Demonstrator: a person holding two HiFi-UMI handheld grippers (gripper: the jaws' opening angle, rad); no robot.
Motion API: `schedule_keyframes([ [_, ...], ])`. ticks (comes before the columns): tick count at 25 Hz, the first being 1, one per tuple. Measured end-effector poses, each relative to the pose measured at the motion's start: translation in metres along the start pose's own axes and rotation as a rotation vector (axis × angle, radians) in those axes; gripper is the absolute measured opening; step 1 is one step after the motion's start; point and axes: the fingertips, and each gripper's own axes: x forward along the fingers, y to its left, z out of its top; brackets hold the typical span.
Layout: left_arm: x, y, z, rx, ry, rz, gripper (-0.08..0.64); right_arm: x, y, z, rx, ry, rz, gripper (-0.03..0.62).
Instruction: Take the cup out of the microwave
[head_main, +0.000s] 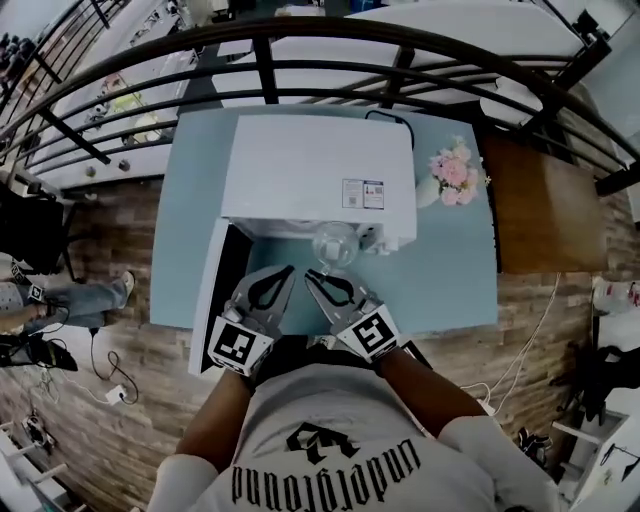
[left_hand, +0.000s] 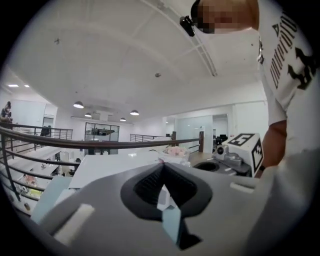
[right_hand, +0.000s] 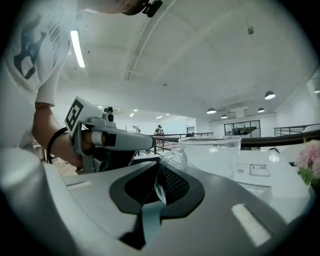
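A clear glass cup (head_main: 335, 243) hangs in front of the white microwave (head_main: 315, 165), just outside its opening. My right gripper (head_main: 310, 274) is shut on the cup's handle. In the right gripper view the cup (right_hand: 212, 157) stands upright just past the jaws, and its curved handle (right_hand: 167, 162) runs down between them at my right gripper (right_hand: 159, 170). The microwave's door (head_main: 212, 300) is swung open to the left. My left gripper (head_main: 289, 270) is beside the right one, shut and empty, its tips meeting in the left gripper view (left_hand: 163, 165).
The microwave sits on a light blue table (head_main: 440, 270). A vase of pink flowers (head_main: 455, 170) stands to its right. A dark metal railing (head_main: 300, 60) runs behind the table, and a brown wooden table (head_main: 545, 200) is at the right. Cables lie on the floor at the left.
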Motion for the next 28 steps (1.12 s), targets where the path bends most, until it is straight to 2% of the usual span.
schedule_keyframes([
  [3,-0.005,-0.010,0.021,0.012,-0.011,-0.047,0.049,-0.010,0.002,0.028,-0.021,-0.004,-0.002,0.023],
  [7,-0.010,0.002,0.049,0.041,-0.058,-0.030,0.049,-0.017,-0.002,0.062,-0.049,-0.053,-0.010,0.023],
  [16,-0.031,-0.002,0.084,0.077,-0.087,-0.080,0.049,-0.028,0.009,0.094,-0.069,-0.078,-0.062,0.023],
  [23,-0.079,-0.009,0.094,0.092,-0.100,-0.149,0.049,-0.029,0.052,0.112,-0.059,-0.077,-0.130,0.023],
  [28,-0.125,-0.015,0.085,0.094,-0.102,-0.191,0.049,-0.029,0.086,0.116,-0.098,-0.112,-0.179,0.023],
])
